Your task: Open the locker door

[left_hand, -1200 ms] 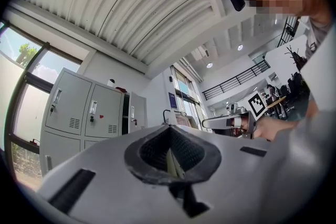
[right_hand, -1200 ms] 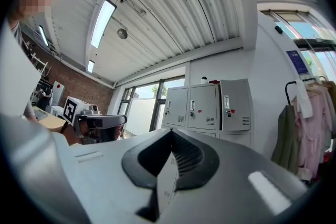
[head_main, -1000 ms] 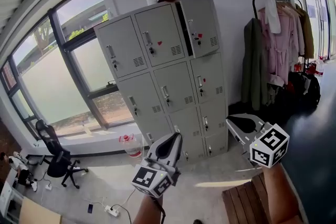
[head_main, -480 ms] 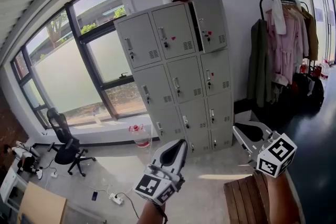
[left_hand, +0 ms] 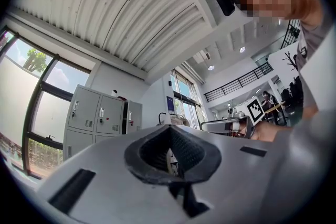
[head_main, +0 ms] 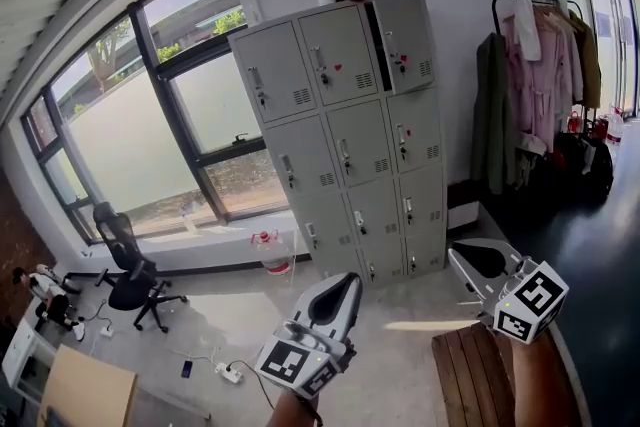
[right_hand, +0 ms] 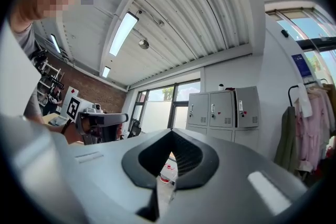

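In the head view, the locker is seen against the far wall, right of the window, with its top right door ajar. The left claw and right claw are held near, well apart from it.

In the left gripper view, the left claw is pressed together on nothing, and the locker is seen far left.

In the right gripper view, the right claw is pressed together, empty, and the locker is seen far right.

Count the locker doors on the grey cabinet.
12: three columns of four rows on the locker cabinet by the window. The top right door stands ajar; the others look shut. None seems hidden.
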The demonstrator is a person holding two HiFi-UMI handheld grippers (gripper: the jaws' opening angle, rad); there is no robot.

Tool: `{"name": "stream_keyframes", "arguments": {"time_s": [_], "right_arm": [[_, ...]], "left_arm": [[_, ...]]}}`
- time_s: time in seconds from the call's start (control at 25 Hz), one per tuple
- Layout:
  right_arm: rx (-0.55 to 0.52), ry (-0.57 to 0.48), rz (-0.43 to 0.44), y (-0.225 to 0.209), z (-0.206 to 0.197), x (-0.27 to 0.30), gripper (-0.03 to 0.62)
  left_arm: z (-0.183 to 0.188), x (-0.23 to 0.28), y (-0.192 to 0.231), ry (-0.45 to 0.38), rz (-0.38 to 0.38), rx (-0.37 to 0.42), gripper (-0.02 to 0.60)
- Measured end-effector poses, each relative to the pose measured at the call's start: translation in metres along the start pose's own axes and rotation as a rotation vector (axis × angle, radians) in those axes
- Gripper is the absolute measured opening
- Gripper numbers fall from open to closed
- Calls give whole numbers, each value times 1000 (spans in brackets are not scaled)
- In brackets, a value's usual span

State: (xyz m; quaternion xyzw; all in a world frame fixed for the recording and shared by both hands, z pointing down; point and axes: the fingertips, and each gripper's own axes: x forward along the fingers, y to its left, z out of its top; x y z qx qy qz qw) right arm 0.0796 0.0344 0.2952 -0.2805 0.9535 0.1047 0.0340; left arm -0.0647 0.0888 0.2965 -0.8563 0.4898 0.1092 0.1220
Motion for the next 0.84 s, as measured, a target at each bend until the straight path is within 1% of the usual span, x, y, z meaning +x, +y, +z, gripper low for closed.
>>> {"name": "stream_keyframes", "arguments": {"time_s": [0.2,0.36,0.84], "right_arm": [[-5,6,-12,14,2,-4,-8],[-6,10,-19,19,5,-6,-6],[2,20,-28,12,-1,-9,-6]], "left_arm": [[-1,-16,1,0,11,-17,6],[0,-21,1,1,6,-21,6],[-2,-12,-2,7,-12,-24,6]]}}
